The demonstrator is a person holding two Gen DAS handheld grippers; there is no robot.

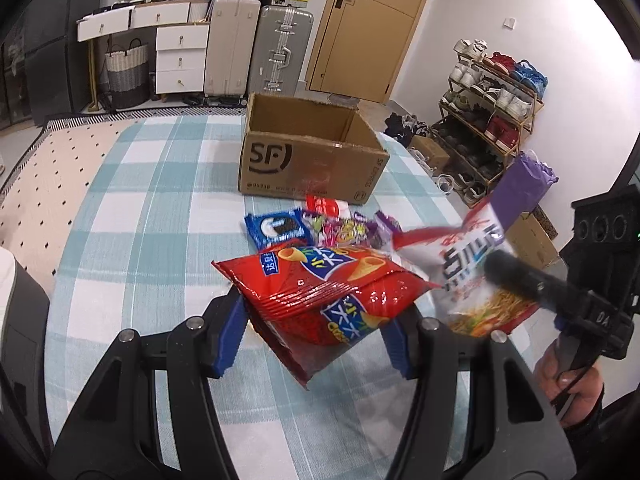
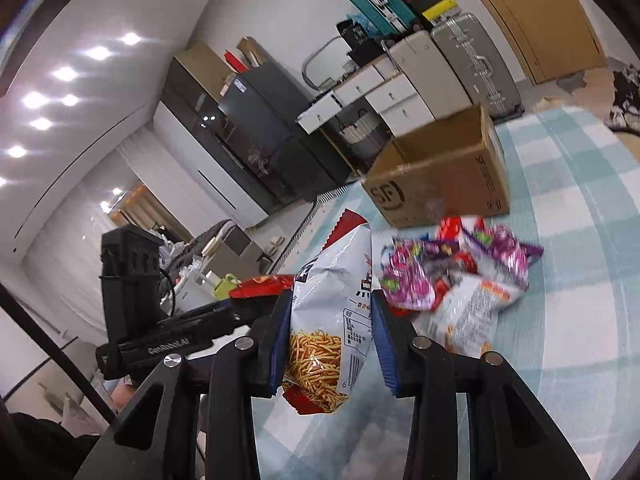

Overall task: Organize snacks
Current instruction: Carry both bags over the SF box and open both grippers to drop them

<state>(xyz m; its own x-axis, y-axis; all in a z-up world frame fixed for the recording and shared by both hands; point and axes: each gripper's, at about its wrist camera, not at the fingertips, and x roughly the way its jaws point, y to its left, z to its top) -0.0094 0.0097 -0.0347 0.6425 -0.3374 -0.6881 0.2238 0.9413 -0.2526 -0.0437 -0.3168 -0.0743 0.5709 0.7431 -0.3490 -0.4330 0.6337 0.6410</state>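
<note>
My left gripper (image 1: 316, 332) is shut on a red chip bag (image 1: 328, 300) and holds it above the table. My right gripper (image 2: 330, 336) is shut on a white noodle-snack bag (image 2: 332, 320), lifted and tilted; that bag also shows in the left wrist view (image 1: 468, 264), with the right gripper (image 1: 532, 280) on it. An open cardboard SF box (image 1: 308, 156) stands further back on the table; it also shows in the right wrist view (image 2: 440, 176). A blue cookie pack (image 1: 276, 228) and several small purple and red snack packs (image 2: 452, 268) lie in front of the box.
The table has a blue and white checked cloth (image 1: 152, 208). Suitcases (image 1: 256, 48), white drawers (image 1: 180, 52), a door (image 1: 368, 28) and a shoe rack (image 1: 492, 96) stand behind. A dark cabinet (image 2: 256, 136) stands at the left in the right wrist view.
</note>
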